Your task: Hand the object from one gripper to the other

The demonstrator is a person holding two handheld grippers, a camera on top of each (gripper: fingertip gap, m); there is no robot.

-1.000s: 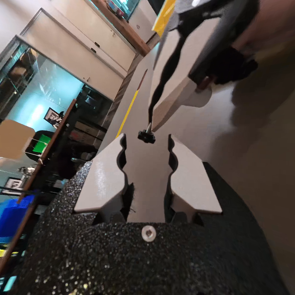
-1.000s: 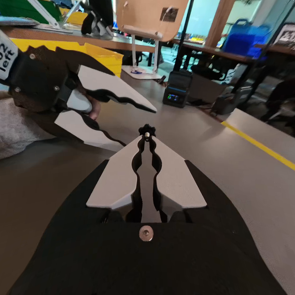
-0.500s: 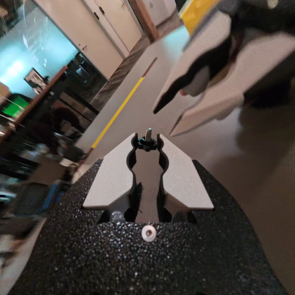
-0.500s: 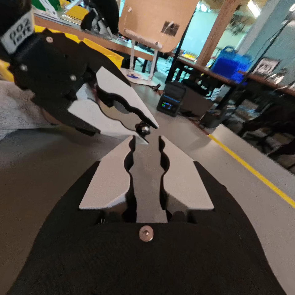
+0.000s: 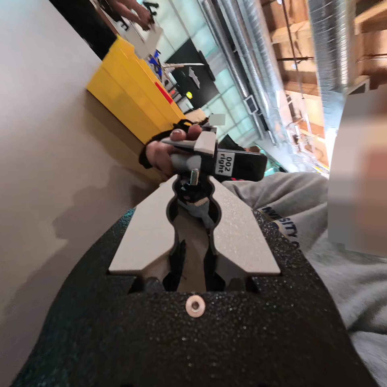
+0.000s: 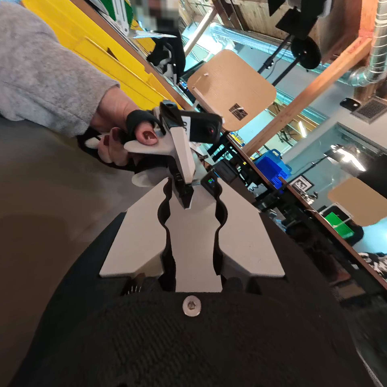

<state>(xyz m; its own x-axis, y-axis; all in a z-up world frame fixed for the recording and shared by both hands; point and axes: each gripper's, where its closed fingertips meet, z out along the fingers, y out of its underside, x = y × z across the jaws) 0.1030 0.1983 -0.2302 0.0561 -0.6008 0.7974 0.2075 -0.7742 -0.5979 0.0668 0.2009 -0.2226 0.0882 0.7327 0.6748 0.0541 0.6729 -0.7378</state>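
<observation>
— Knob [image 5: 191, 193], black, with a threaded metal stud: where do you have it?

— On my left wrist view it sits right at the tips of the left tool [image 5: 193, 184]. The two grey fingers [image 5: 146, 228] are clamped on the black head, and the stud points up and away from the camera.

— And the other side?

— The right tool [image 6: 193, 188] stands apart, with a wide gap between its fingers [image 6: 138, 236]. In my right wrist view the left tool's tip reaches down into that gap near the fingertips, and I can see a bit of the stud beside it. Whether anything touches the right fingers, I cannot tell.

— Who is holding what?

— A hand [image 6: 117, 134] in a grey sleeve [image 6: 46, 77] grips the left tool's handle, thumb through a black strap. On the left view, the other hand [image 5: 163, 152] is wrapped around the right tool, just beyond the stud.

— Surroundings?

— Grey bench [image 6: 41, 178] below, yellow bins [image 5: 134, 100] at its far edge, a blue crate [image 6: 271, 165] farther off.
</observation>
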